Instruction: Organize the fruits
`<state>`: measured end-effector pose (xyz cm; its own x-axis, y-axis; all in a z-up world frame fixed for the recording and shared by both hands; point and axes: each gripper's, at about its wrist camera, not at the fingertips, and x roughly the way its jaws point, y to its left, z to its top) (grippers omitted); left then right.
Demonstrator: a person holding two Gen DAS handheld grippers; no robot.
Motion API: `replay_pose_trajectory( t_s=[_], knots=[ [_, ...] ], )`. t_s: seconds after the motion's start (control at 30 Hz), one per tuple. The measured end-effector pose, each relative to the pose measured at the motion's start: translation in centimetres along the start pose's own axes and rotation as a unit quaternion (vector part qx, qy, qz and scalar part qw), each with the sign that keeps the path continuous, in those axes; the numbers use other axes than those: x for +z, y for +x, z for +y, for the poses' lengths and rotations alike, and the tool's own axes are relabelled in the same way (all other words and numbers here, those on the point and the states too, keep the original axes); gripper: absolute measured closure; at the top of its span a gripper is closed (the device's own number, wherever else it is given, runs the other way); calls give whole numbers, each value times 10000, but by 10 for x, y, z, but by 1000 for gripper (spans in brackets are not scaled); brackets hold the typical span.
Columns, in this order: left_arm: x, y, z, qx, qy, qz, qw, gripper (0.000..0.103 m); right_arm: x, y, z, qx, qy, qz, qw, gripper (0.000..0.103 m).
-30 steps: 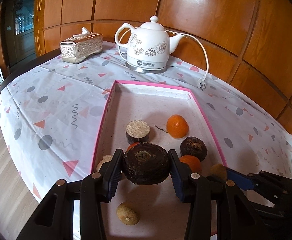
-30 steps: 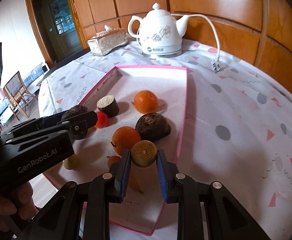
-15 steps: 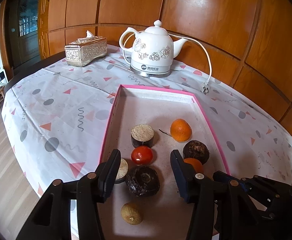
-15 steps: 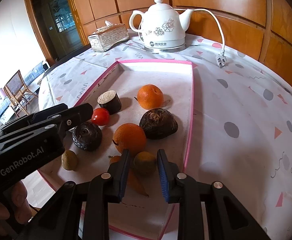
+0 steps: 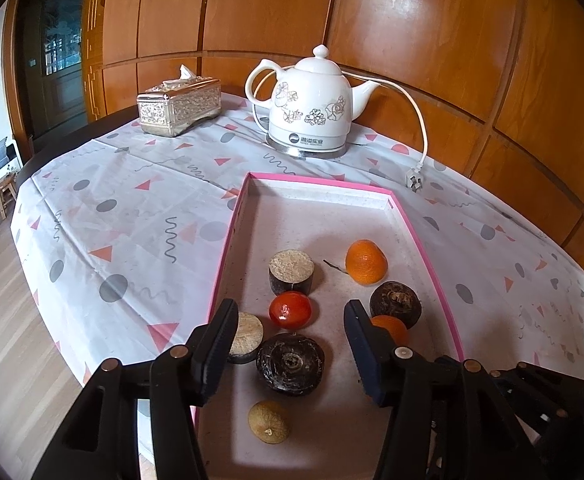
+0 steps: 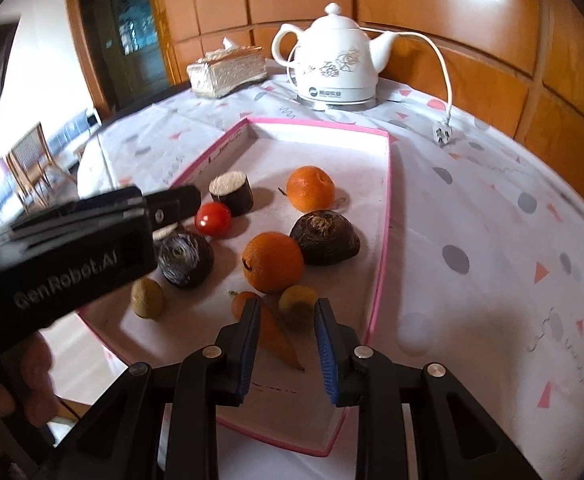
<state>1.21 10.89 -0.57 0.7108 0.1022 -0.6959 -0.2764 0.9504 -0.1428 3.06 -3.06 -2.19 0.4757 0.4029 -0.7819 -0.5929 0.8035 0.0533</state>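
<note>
Both the left gripper [image 5: 291, 344] and right gripper [image 6: 285, 334] are released; the dark wrinkled fruit [image 5: 290, 363], lower centre, looks firm, best pinched across its widest part

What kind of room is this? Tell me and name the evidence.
Probably a home dining or sitting room: a cloth-covered table against wood-panelled walls, carrying an electric kettle and a tissue box, with a chair beyond.
</note>
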Motion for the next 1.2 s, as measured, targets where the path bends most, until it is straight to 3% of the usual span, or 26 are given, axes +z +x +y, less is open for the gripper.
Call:
replay_pose_trajectory(
  t_s=[0.17, 0.37, 0.57, 0.8, 0.97, 1.2],
  knots=[
    [2, -3, 3, 47, -23, -49, 10000, 46, 12, 16, -1, -247, -108, -6, 9996, 83],
    [3, -10, 5, 86, 5, -159, 9998, 38, 24, 26, -3, -246, -64, 26, 9997, 83],
    [2, -20, 5, 114, 12, -292, 9995, 30, 15, 7, 0, -23, 174, -115, 9998, 74],
    [-5, -39, 0, 59, 21, -516, 9986, 18, 3, -32, 1, -402, 536, -651, 9956, 66],
    [-14, -50, -5, 41, 38, -633, 9980, 1, -13, -46, -1, -821, 711, -753, 9912, 66],
    [-21, -55, -11, 69, 78, -609, 9981, 0, -22, -48, -12, -957, 913, -690, 9888, 66]
  ],
)
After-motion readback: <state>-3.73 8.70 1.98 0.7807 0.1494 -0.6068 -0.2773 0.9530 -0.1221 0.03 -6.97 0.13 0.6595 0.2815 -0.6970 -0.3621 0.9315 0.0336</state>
